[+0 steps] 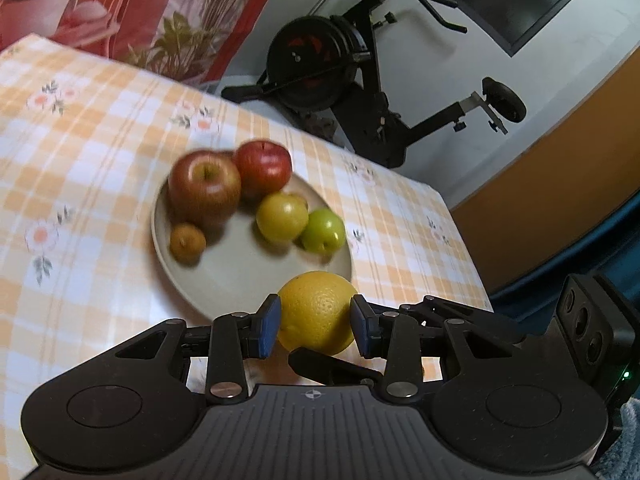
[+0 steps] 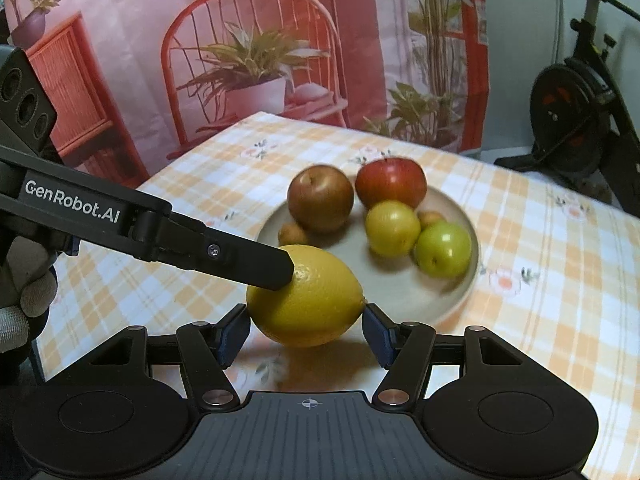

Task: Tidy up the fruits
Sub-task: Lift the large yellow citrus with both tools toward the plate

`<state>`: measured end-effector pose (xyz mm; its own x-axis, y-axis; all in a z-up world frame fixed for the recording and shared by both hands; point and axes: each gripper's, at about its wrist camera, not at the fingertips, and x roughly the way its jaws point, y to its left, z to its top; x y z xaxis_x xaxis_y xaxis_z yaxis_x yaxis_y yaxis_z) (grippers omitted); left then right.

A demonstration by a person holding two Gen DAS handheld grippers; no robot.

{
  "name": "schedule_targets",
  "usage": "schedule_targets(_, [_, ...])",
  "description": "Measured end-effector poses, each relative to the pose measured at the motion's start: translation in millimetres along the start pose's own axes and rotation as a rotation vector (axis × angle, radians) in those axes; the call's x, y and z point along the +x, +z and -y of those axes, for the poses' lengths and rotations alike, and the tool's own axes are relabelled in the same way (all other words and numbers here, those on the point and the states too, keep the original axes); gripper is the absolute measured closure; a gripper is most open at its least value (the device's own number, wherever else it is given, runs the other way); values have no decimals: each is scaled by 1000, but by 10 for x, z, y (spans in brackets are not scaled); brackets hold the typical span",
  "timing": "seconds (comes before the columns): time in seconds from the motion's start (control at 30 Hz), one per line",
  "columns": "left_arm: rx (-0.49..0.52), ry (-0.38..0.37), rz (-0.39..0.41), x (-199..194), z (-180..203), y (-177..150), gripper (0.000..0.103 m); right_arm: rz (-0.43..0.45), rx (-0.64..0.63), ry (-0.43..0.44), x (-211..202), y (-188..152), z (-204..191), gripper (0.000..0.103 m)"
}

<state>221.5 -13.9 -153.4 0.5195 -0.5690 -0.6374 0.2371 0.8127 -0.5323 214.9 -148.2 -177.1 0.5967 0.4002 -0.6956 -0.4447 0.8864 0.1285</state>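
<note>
Right wrist view: both your tongs grip 1 lemon [image 2: 306, 296] together, right tongs [image 2: 306, 326] end to end, left tongs [image 1: 316, 326] across it, beside the plate [image 2: 460, 300].

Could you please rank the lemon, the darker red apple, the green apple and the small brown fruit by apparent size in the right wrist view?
1. lemon, though it is nearest the camera
2. darker red apple
3. green apple
4. small brown fruit
</note>
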Motion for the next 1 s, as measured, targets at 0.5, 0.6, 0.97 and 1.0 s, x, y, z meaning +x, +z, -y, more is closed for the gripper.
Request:
schedule_targets(0.5, [-59, 63, -27, 311, -293, 335, 63, -70, -26, -9, 612, 349, 139, 45])
schedule_targets(0.6, [-53, 77, -30, 341, -307, 356, 63, -70, -29, -15, 663, 365, 145, 45])
schedule_targets(0.97, [-50, 109, -13, 374, -332, 388, 65, -74, -53, -26, 743, 400, 113, 45])
schedule_targets(1.0, [-47, 112, -12, 376, -324, 391, 65, -76, -54, -27, 747, 404, 113, 45])
